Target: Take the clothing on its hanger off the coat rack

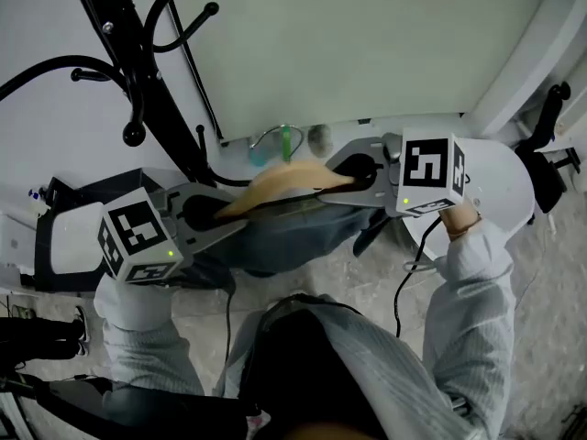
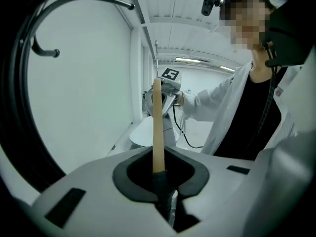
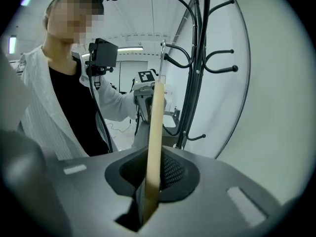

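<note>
A wooden hanger (image 1: 280, 186) with a metal hook (image 1: 269, 137) carries a dark grey-blue garment (image 1: 284, 238), which hangs below the bar. My left gripper (image 1: 218, 213) is shut on the hanger's left end (image 2: 157, 127). My right gripper (image 1: 353, 174) is shut on its right end (image 3: 155, 132). The black coat rack (image 1: 138, 53) stands at the upper left, and in the head view the hook shows apart from its arms. In the left gripper view the garment's cloth sits between the jaws (image 2: 161, 179) below the wood. The right gripper's jaws (image 3: 148, 196) pinch the bare wood.
Curved rack arms with knob ends (image 3: 197, 68) reach out close to the hanger, and one shows beside the left gripper (image 2: 44, 51). A white wall (image 1: 367, 44) is behind. A white rounded object (image 1: 509, 186) sits at right, a dark case (image 1: 55, 236) at left. A cable (image 1: 413, 264) dangles from the right gripper.
</note>
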Demonstrator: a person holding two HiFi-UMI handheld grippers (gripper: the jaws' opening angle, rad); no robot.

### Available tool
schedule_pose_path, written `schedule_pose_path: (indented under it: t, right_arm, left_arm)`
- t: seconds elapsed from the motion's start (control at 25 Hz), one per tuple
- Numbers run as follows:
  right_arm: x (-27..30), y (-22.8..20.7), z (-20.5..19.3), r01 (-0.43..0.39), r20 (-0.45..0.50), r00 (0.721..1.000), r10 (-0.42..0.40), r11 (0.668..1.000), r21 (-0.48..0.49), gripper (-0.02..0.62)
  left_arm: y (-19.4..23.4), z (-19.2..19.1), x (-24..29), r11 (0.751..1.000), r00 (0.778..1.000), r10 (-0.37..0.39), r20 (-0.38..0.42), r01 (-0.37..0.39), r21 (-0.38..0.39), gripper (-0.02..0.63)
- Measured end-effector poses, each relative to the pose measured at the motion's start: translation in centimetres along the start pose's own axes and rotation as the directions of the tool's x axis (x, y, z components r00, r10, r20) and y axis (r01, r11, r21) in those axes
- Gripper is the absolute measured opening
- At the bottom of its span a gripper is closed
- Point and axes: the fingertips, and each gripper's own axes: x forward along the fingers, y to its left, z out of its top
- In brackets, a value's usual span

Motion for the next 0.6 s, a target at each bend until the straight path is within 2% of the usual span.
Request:
schedule_pose_path:
  t: [0.16, 0.36, 0.6]
  right_arm:
    - [0.6, 1.2, -3.2, 0.027, -0.008, 1.0, -0.027, 0.999, 0.047, 0.034]
    - [2.1, 1.8, -6.5, 0.031, -0.005, 1.0, -0.031, 0.994, 0.101, 0.034]
    - [3.6, 2.6, -8.2, 0.025, 0.006, 1.0, -0.026, 0.992, 0.122, 0.034]
  left_arm:
    - [-0.8, -2.1, 2.6, 0.998, 0.998, -0.055, -0.006, 0.055, -0.019, 0.044]
    - [-0.8, -4.7, 4.8, 0.995, 0.996, -0.088, -0.027, 0.087, -0.04, 0.044]
    - [-1.4, -6.8, 5.9, 0.989, 0.99, -0.136, -0.037, 0.133, -0.071, 0.044]
